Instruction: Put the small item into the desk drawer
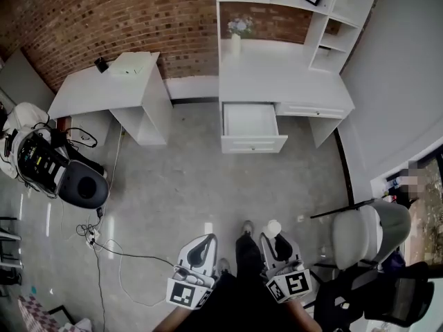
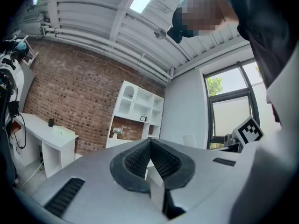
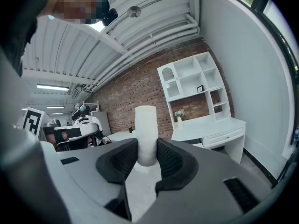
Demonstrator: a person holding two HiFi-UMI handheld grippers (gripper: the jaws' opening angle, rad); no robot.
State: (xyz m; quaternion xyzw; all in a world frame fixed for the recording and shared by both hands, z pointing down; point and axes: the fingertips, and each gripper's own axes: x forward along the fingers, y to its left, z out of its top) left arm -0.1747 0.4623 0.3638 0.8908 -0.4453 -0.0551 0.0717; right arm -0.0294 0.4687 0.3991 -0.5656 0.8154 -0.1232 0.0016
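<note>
Head view, looking steeply down at a grey concrete floor (image 1: 194, 178). A white desk with shelves stands at the upper centre of the frame. Its worktop (image 1: 291, 81) is bare apart from a vase (image 1: 236, 43) at the back. One drawer (image 1: 249, 122) is pulled out below the worktop and looks empty. The person stands at the bottom edge, well apart from the desk.

At the lower centre-right, the right hand-held gripper (image 1: 275, 243) is clenched on a white cylinder (image 1: 274, 227) that stands upright. Its own view shows the ribbed pads (image 3: 170, 160) squeezing only the cylinder's lower end, with most of its length rising free above them. At the lower centre-left, the left hand-held gripper (image 1: 197, 253) is clenched shut with nothing between its pads.

Likely risks from here:

- **Slipping in the grip:** The hold is low on a tall, smooth-looking cylinder. A jolt on the way across the floor could tilt it between the pads or let it slide out.
- **Tripping:** A cable (image 1: 114, 254) trails over the floor at the lower left and a chair (image 1: 367, 230) stands at the lower right. Either could catch a foot if the path drifts sideways.
- **Hitting the desk:** The worktop overhangs the back part of the drawer. If the cylinder comes in too high or too far back, its top could knock the worktop edge.
- **Letting go too soon:** Released above the drawer, the round cylinder could topple and roll, or bounce over the drawer's low front wall onto the floor.
</note>
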